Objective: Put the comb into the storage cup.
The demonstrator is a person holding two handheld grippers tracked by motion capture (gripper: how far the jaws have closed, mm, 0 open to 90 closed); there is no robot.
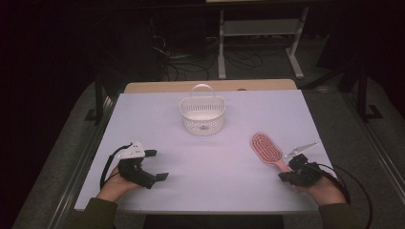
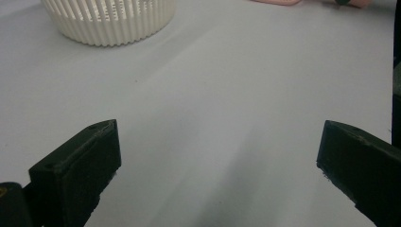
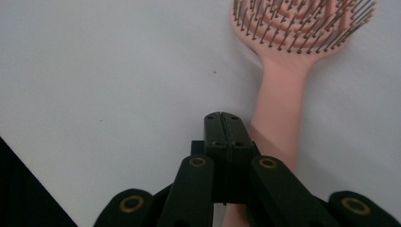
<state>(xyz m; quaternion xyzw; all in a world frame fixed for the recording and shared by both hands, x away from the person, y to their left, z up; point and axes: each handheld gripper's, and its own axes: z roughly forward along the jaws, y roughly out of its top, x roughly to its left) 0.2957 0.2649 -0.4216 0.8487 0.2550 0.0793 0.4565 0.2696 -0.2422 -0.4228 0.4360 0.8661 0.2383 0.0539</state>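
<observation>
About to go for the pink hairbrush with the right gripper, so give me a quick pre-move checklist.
1. Right gripper open for a grasp: not ok, jaws shut together, empty.
2. Aligned with the pink hairbrush handle: not ok, handle lies beside the jaws.
3. Hairbrush flat on the table, bristles up: ok.
4. White basket upright, path bare: ok.
5. Left gripper open and apart from the brush: ok.
6. Basket empty: cannot tell.

You have a white slotted basket (image 1: 202, 114) with an upright loop handle standing at the upper middle of the pale table (image 1: 157, 119). Behind the table's far edge, at the top of the high view, you can see a tangle of cables (image 1: 186, 59) on the floor and the white legs of a frame (image 1: 258, 43).
</observation>
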